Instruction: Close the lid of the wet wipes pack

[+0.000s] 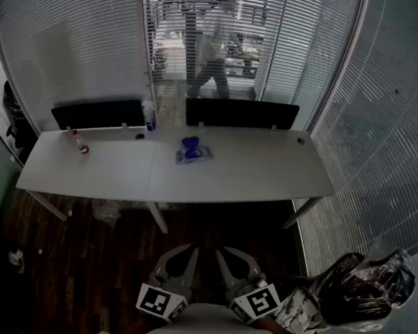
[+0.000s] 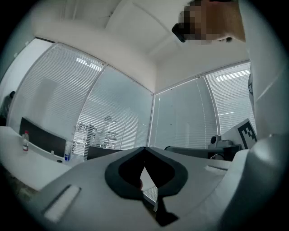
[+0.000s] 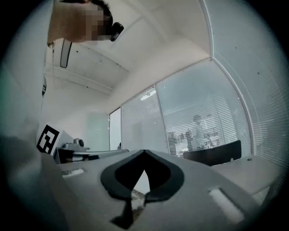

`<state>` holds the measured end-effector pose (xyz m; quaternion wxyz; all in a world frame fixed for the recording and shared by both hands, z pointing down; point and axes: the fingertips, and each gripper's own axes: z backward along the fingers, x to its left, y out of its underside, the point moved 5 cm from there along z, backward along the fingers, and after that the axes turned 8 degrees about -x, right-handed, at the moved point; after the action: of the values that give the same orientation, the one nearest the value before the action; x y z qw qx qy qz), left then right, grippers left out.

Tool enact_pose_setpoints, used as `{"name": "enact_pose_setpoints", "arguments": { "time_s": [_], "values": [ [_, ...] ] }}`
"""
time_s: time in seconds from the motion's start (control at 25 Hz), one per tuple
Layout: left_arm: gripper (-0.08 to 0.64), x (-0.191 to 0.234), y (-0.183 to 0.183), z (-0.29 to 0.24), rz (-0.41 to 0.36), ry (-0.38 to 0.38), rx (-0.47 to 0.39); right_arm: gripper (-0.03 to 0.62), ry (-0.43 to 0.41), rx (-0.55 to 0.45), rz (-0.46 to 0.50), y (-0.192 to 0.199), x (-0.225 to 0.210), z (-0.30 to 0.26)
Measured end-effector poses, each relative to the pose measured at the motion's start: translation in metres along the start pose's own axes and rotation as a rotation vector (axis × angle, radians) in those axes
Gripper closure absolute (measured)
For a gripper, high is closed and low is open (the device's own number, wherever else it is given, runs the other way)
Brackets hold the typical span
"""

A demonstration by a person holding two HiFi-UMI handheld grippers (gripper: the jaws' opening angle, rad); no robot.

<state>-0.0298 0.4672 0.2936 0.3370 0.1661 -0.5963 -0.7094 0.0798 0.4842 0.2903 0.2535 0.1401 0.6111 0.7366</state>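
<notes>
wipes pack (image 1: pixel 193 153) lay mid-table (image 1: pixel 266 176), its blue lid (image 1: pixel 190 144) up. left gripper (image 1: pixel 188 253) and right gripper (image 1: pixel 224 256) hung well apart from it, jaws together on nothing.

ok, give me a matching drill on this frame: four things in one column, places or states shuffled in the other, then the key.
Things:
1. blue wet wipes pack
2. small red-capped bottle
3. dark bag wrapped in clear plastic
4. right gripper

Places or states:
A. off the white table, at the head view's lower right
B. jaws together, nothing between them
C. near the table's left end
D. middle of the table

Pairs: 1-D, 2-C, 3-A, 4-B.
</notes>
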Motion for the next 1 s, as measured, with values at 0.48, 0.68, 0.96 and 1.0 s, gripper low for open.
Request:
{"name": "enact_pose_setpoints", "arguments": {
  "time_s": [0.48,0.68,0.96,1.0],
  "values": [
    [0.557,0.005,0.001,0.004,0.022,-0.029,0.015,0.594,0.003,0.008,-0.001,0.004,0.001,-0.002],
    [0.557,0.003,0.001,0.003,0.030,-0.025,0.027,0.592,0.002,-0.010,-0.066,0.002,-0.001,0.001],
    [0.557,-0.006,0.003,-0.005,0.017,-0.004,0.034,0.592,0.009,-0.005,-0.075,0.003,-0.008,0.009],
    [0.557,-0.008,0.004,-0.006,0.017,-0.002,0.034,0.592,0.008,-0.007,-0.073,0.004,-0.010,0.011]
  ]
}}
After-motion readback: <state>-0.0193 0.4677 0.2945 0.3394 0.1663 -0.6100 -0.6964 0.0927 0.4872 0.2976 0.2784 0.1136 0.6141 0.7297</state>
